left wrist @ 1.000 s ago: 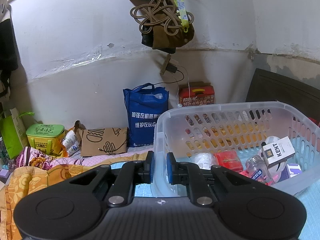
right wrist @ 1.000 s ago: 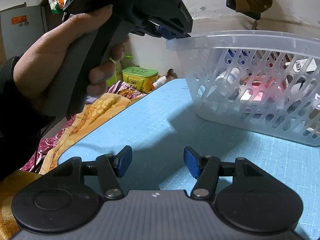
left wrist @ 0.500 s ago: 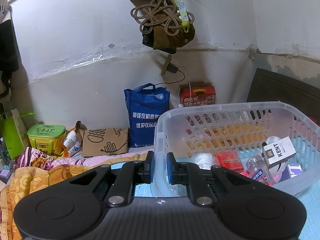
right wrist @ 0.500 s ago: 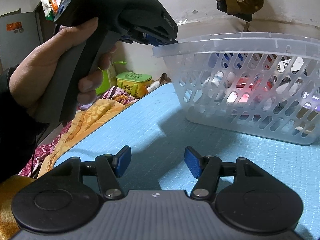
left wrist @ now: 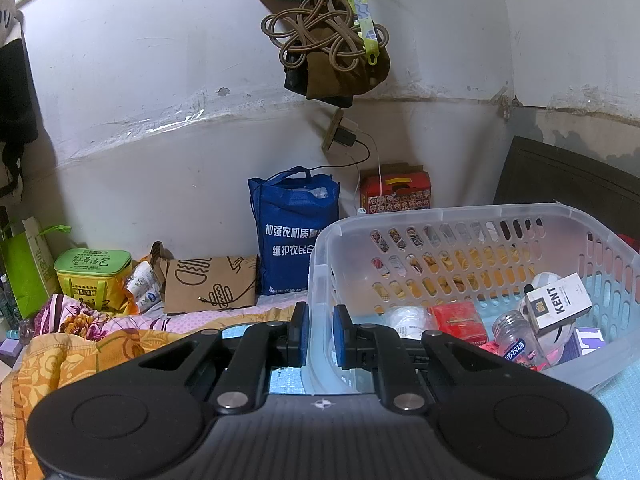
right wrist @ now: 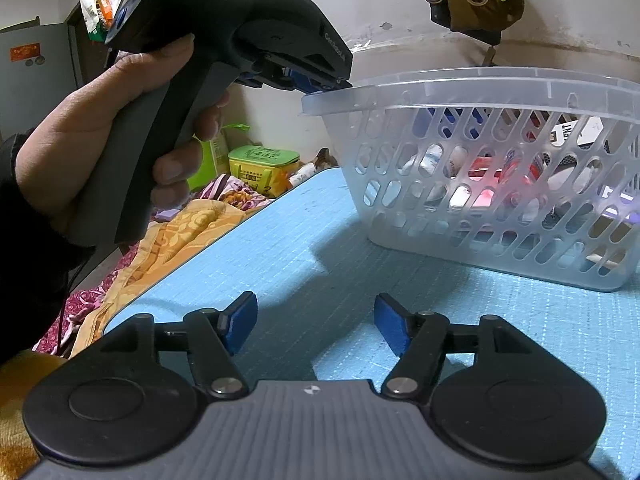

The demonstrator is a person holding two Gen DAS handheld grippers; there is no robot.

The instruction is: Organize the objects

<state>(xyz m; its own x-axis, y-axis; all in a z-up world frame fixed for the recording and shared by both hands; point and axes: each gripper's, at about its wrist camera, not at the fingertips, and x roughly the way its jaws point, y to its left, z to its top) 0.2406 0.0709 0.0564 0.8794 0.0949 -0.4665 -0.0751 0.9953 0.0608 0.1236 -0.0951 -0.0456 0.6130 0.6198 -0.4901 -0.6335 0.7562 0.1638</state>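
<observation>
Nearest, the right gripper (right wrist: 316,322) hangs empty over the blue mat (right wrist: 320,248); its jaws are opening, wider than a second ago, nothing between them. Beyond, the left gripper (left wrist: 319,334) stays clamped on the near corner rim of the basket (left wrist: 480,216), which sits on the mat holding the sorted objects. Judgement: gathering looks finished, and the basket is ready to move.

clear basket (right wrist: 472,92), blue mat (right wrist: 320,248)

Bare blue mat (right wrist: 320,240) lies open ahead of the right gripper (right wrist: 316,322); the basket (right wrist: 500,184) blocks the far right.
</observation>
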